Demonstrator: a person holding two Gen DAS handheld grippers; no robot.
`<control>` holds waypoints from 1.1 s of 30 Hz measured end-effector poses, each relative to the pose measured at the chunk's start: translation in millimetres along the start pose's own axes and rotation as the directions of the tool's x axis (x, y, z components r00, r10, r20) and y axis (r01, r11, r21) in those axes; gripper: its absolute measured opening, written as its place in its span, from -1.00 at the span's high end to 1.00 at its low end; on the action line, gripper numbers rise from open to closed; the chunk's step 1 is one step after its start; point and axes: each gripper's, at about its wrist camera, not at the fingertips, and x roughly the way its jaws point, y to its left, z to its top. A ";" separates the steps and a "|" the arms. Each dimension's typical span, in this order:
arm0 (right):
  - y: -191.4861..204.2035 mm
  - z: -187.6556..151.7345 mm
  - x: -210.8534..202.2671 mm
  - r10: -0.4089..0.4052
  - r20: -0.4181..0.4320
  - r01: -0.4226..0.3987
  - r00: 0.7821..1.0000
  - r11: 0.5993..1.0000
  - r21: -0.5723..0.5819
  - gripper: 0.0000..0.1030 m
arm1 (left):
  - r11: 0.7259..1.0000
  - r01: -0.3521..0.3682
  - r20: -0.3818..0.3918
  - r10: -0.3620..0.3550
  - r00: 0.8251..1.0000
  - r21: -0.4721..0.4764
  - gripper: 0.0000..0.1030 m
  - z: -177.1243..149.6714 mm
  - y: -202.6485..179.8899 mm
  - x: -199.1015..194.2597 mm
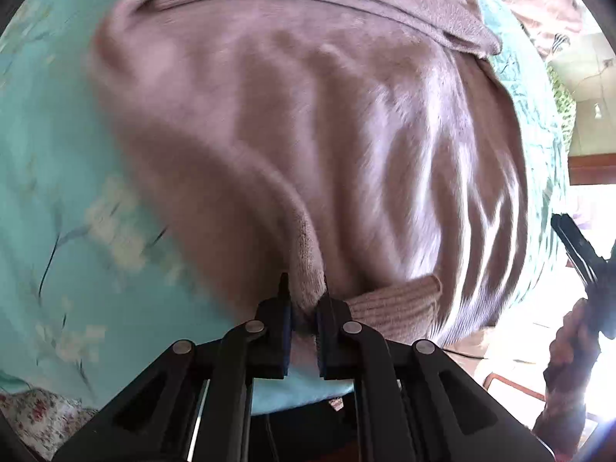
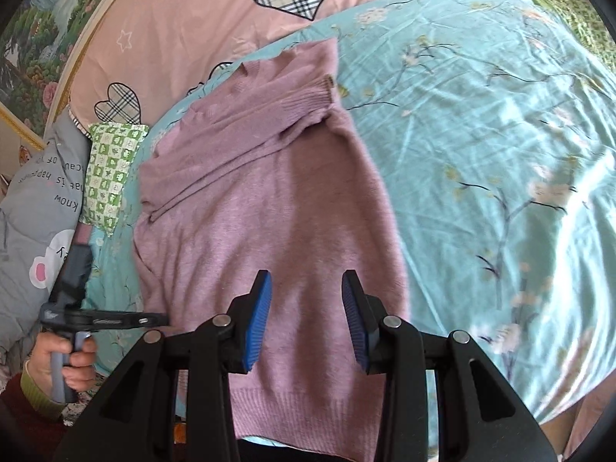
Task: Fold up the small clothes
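A mauve knitted sweater lies flat on the bed, hem toward me, with one sleeve folded across its chest and that cuff at the far right. In the left wrist view my left gripper is shut on a pinched ridge of the sweater at its near edge, beside a ribbed cuff. The same gripper shows at the sweater's left edge, held by a hand. My right gripper hovers open over the lower body of the sweater, nothing between its blue pads.
A teal floral bedsheet covers the bed under and right of the sweater. A pink quilt with plaid hearts lies at the far side. A green checked pillow and a grey printed cushion sit at the left. The bed's edge runs just below the hem.
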 end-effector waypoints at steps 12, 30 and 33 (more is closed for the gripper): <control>-38.3 -28.7 0.6 -0.031 -0.088 0.038 0.996 0.996 0.076 0.24 | 0.991 0.094 0.134 -0.080 0.988 -0.100 0.87 -61.6 75.6 -15.7; -60.0 -74.7 17.6 0.102 -0.231 -0.083 0.968 0.992 0.091 0.24 | 0.968 0.223 0.141 -0.206 0.968 -0.116 -0.07 -74.5 77.2 17.2; -54.4 -81.2 27.7 0.158 -0.263 -0.139 0.952 0.986 0.091 0.24 | 0.978 0.194 0.149 -0.181 0.972 -0.071 -0.07 -75.1 70.3 19.9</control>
